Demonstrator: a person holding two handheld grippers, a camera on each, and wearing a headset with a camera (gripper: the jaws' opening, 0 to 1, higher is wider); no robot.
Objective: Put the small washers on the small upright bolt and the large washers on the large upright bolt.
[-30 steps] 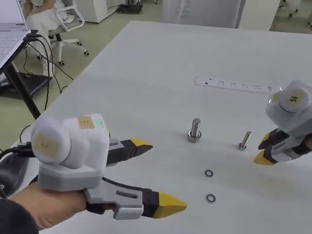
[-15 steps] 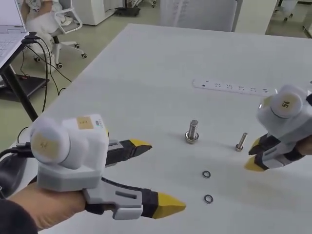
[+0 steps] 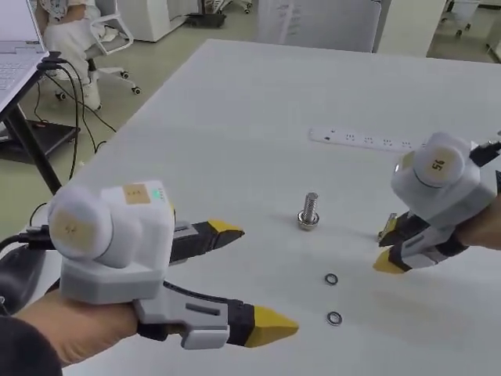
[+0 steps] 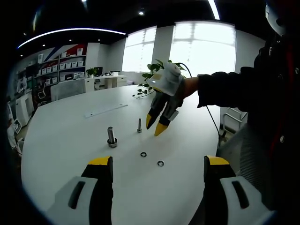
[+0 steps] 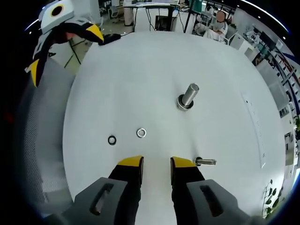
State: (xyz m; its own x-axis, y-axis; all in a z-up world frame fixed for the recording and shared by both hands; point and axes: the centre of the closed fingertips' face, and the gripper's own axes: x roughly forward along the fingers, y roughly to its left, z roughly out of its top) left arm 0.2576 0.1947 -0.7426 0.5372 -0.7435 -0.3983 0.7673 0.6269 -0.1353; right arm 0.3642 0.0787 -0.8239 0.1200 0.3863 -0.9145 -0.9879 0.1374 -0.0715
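We list the left gripper (image 4: 158, 161), jaws wide apart and empty, and the right gripper (image 5: 157, 162), jaws nearly closed and empty, with the small bolt (image 5: 205, 161) just beside one jaw tip, two loose washers (image 5: 141, 133) ahead of it, and the large bolt (image 5: 187, 97) upright beyond.

Large bolt (image 3: 309, 211): silver, threaded shank, standing upright on the white counter (image 3: 235, 141), head down, with a wider ring around its foot.

Small bolt (image 4: 139, 124): slim, silver, also upright, set apart to one side of the large bolt.

Two small washers, thin metal rings, lie flat on the counter, apart from each other. The near washer (image 3: 331, 279) lies closer to the bolts and the far washer (image 3: 334, 318) lies beyond it. Neither is on a bolt yet.
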